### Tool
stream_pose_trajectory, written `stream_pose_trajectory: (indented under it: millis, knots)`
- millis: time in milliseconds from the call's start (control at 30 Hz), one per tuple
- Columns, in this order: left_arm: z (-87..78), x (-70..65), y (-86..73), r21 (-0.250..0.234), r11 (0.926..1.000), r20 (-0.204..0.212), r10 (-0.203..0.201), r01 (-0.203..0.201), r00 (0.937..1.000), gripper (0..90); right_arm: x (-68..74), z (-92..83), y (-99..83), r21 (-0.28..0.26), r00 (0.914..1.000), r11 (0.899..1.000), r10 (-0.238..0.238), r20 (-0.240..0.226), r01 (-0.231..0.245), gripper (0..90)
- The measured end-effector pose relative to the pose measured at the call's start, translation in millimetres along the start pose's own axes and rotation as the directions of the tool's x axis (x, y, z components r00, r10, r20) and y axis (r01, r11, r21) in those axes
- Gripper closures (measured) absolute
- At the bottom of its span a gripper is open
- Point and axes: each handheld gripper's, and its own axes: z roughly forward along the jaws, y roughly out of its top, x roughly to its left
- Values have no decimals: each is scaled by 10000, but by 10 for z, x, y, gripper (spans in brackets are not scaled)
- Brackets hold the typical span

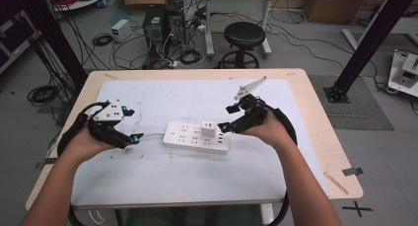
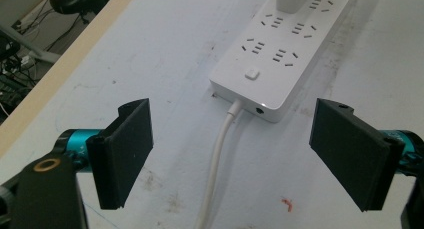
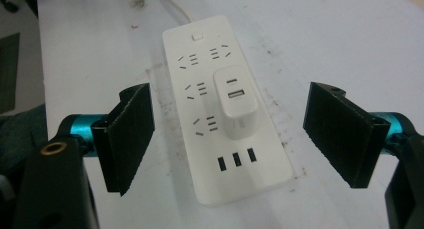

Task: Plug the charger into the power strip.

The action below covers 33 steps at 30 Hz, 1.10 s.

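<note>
While lying lengthwise across the counter (image 1: 148, 176), the white power strip (image 1: 197, 137) keeps its long axis running from one hand to the other, the USB charger (image 3: 235, 104) plugged in near its middle. Right hand-held gripper (image 3: 227, 134): jaws wide apart, nothing between the pads, aimed down the strip from its USB-port end with the charger straight ahead (nearer of the two to the charger). Left hand-held gripper (image 2: 232, 154): likewise spread and empty, facing the strip's switch end, the white cord (image 2: 217, 164) running out between its jaws.
</note>
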Motion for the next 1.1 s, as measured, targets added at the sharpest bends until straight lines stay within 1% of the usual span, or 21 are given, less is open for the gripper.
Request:
stream_pose_trajectory:
  millis: [67,100,133,167,267,300,333,367,400,433,533,667,733,767,833,867,1033,1100]
  knots:
    - [2,-2,5,-88,9999,22,58,-58,10000,175,13,-65,-72,-248,9999,9997,69,105,-67,207]
    - [2,-2,5,-88,9999,22,58,-58,10000,175,13,-65,-72,-248,9999,9997,69,105,-67,207]
    - [2,-6,7,-168,9999,24,21,-20,10000,176,29,-122,-146,-601,9998,9981,147,126,-139,206]
    - [-8,-3,13,-257,9996,90,80,-78,9999,175,38,-147,-182,-758,9997,9970,167,155,-155,206]
    - [-8,-3,13,-257,9996,90,80,-78,9999,175,43,-169,-217,-858,9996,9961,212,172,-197,204]
    - [-24,-3,11,-523,9986,102,50,-44,9999,175,43,-169,-217,-858,9996,9961,212,172,-197,204]
    - [-24,-3,11,-523,9986,102,50,-44,9999,176,43,-169,-217,-858,9996,9961,212,172,-197,204]
    - [-27,3,-1,-749,9972,131,-56,66,9999,176,51,-228,-306,-1252,9993,9917,308,225,-278,195]
    - [-29,11,-15,-879,9961,98,-78,86,9999,176,52,-260,-344,-1404,9991,9895,370,211,-337,194]
    - [-31,14,-18,-861,9962,99,-102,110,9999,176,52,-282,-373,-1603,9991,9864,387,184,-353,195]
    - [-24,26,-39,-988,9948,112,-228,238,9997,175,53,-306,-398,-1687,9987,9848,463,228,-418,195]
    - [-11,24,-48,-1002,9945,161,-304,319,9994,176,45,-334,-403,-1839,9984,9821,478,305,-414,195]
    - [-11,24,-48,-1002,9945,161,-304,319,9994,176,45,-337,-400,-1824,9983,9823,486,307,-422,195]
    - [-5,21,-54,-1006,9944,171,-299,315,9994,175,38,-346,-386,-1751,9980,9840,421,482,-331,195]
    - [-3,20,-55,-1030,9941,186,-317,335,9993,176,39,-352,-381,-1826,9979,9826,443,463,-351,195]
    - [-5,26,-57,-986,9947,163,-267,282,9995,176,39,-353,-379,-1836,9979,9823,452,472,-358,194]
    - [-10,33,-63,-1008,9941,150,-390,403,9991,176,26,-360,-377,-1795,9976,9832,442,535,-340,195]
    - [-13,36,-64,-1003,9942,173,-381,397,9991,176,22,-370,-382,-1782,9973,9833,475,559,-369,195]
